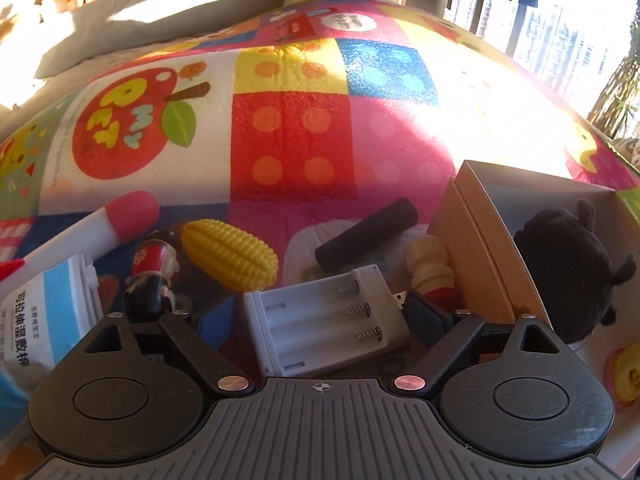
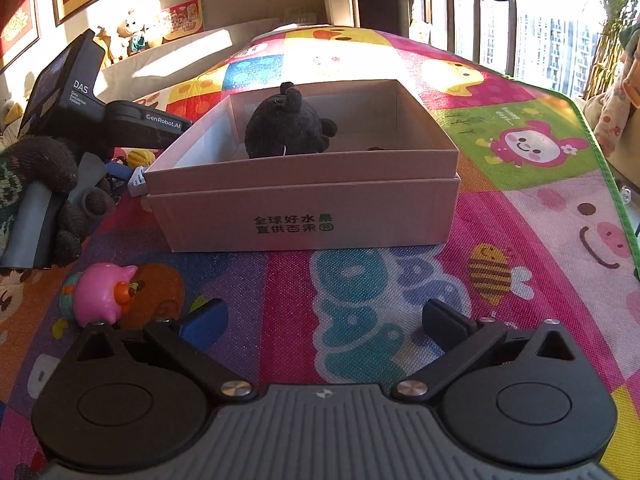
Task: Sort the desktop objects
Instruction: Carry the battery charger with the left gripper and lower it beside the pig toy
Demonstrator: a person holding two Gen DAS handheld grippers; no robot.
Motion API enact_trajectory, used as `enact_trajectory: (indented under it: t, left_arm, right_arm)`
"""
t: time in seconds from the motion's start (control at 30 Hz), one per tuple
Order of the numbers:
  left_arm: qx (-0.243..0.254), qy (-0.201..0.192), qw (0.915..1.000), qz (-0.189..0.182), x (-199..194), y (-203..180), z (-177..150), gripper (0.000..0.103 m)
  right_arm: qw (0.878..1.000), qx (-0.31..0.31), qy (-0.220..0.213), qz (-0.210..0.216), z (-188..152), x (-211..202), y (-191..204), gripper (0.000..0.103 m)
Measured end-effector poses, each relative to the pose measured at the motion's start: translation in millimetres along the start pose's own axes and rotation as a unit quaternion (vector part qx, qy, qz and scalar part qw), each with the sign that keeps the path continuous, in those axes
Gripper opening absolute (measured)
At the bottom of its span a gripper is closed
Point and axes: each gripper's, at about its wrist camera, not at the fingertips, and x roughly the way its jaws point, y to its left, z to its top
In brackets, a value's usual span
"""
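Note:
In the left wrist view my left gripper [image 1: 320,320] is shut on a white battery holder [image 1: 324,316], its blue pads pressing both ends. Beside it lie a yellow toy corn [image 1: 230,254], a black cylinder [image 1: 366,234], a small doll figure [image 1: 154,280], a cream figurine [image 1: 430,268] and a wet-wipe pack [image 1: 44,320]. The cardboard box [image 1: 476,240] stands at right with a black plush toy [image 1: 568,276] inside. In the right wrist view my right gripper [image 2: 324,320] is open and empty above the mat, in front of the box [image 2: 304,216] holding the plush [image 2: 288,124].
A pink pig toy [image 2: 102,294] lies left of the right gripper. The left gripper's body and the gloved hand [image 2: 48,168] show at left. A red-tipped white stick [image 1: 100,228] lies on the colourful play mat [image 1: 292,140]. Cushions, plush toys and windows are behind.

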Motion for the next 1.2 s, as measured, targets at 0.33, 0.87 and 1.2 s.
enact_trajectory:
  t: [0.33,0.87,1.2]
  left_arm:
    - [0.083,-0.011,0.9963,-0.018,-59.3,9.5,-54.7,0.089]
    - [0.059,-0.012,0.9915,-0.115,-139.4,-9.5,-148.5,0.088]
    - [0.074,-0.021,0.9866,-0.144,-152.3,-40.7,-158.3,0.097]
  right_arm:
    - [1.000,-0.014,0.008,-0.010,0.3,1.9,4.2,0.103]
    - [1.000,-0.023,-0.002,0.021,6.3,-24.8,-12.4,0.103]
    - [0.996,-0.003,-0.082,-0.028,29.7,-51.9,-40.3,0.103]
